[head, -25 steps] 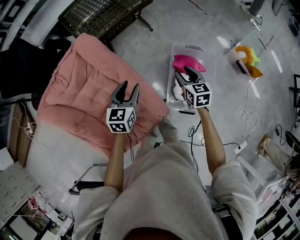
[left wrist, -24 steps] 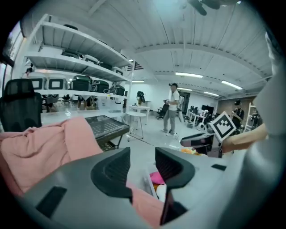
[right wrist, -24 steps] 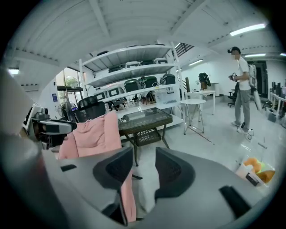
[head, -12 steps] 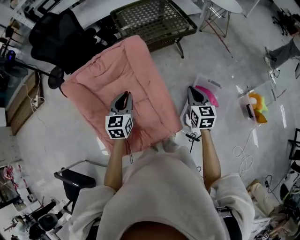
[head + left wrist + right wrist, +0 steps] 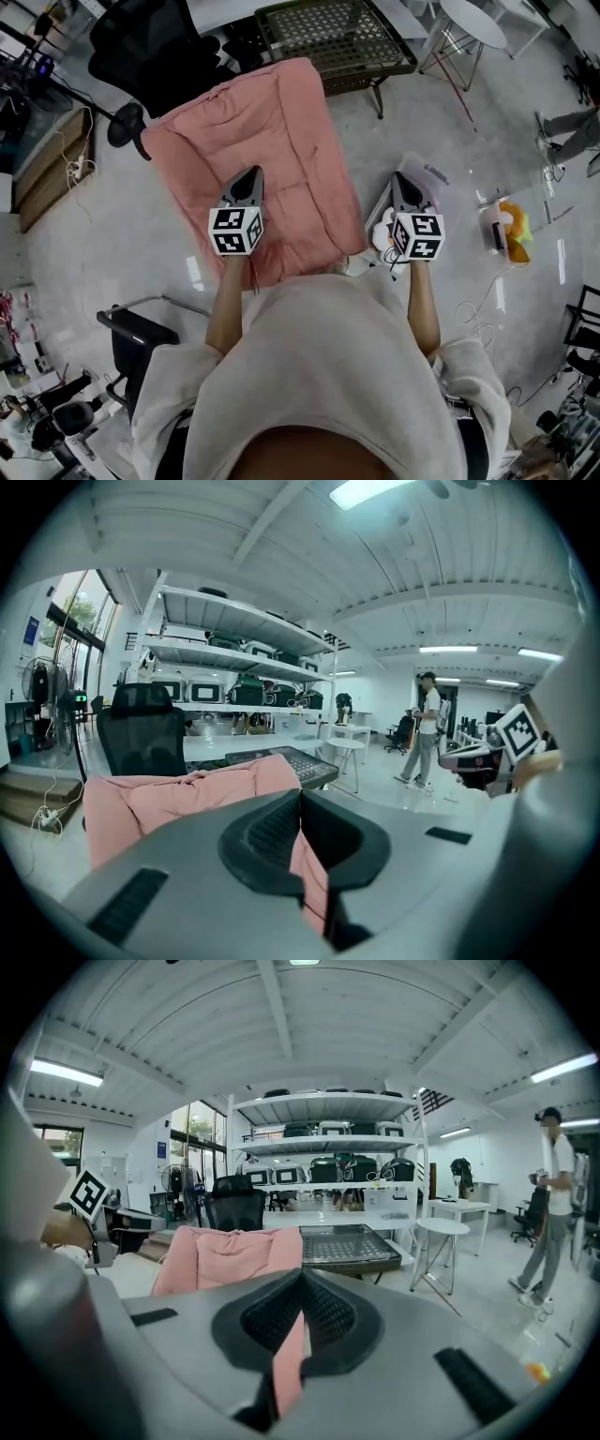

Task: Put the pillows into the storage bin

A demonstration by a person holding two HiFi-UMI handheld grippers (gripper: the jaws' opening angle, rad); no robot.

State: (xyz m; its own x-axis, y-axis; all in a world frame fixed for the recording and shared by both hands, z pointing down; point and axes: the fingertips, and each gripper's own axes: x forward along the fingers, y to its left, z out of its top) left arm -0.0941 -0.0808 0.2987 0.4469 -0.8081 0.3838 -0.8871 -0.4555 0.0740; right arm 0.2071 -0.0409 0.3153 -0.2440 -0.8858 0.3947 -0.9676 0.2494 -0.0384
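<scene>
A big pink quilted pillow (image 5: 267, 169) lies spread on the floor ahead of me; it also shows in the left gripper view (image 5: 178, 794) and the right gripper view (image 5: 225, 1255). My left gripper (image 5: 248, 174) hovers over its near half, jaws shut and empty (image 5: 300, 794). My right gripper (image 5: 404, 180) is shut and empty too (image 5: 300, 1274), held above the clear storage bin (image 5: 433, 174), which it mostly hides. Something white (image 5: 382, 231) peeks out beside the right gripper. The pink seen through both jaw slits is the pillow behind.
A black office chair (image 5: 155, 47) and a wire-mesh bench (image 5: 333, 33) stand beyond the pillow. A yellow and orange toy (image 5: 514, 225) and cables (image 5: 473, 314) lie on the floor at right, a black stool (image 5: 141, 337) at left. A person (image 5: 553, 1204) stands at far right.
Both grippers' jaws have closed from open. The head view has swung, so the pillow and bin now sit lower and closer to the grippers, and the bin's pink contents are hidden.
</scene>
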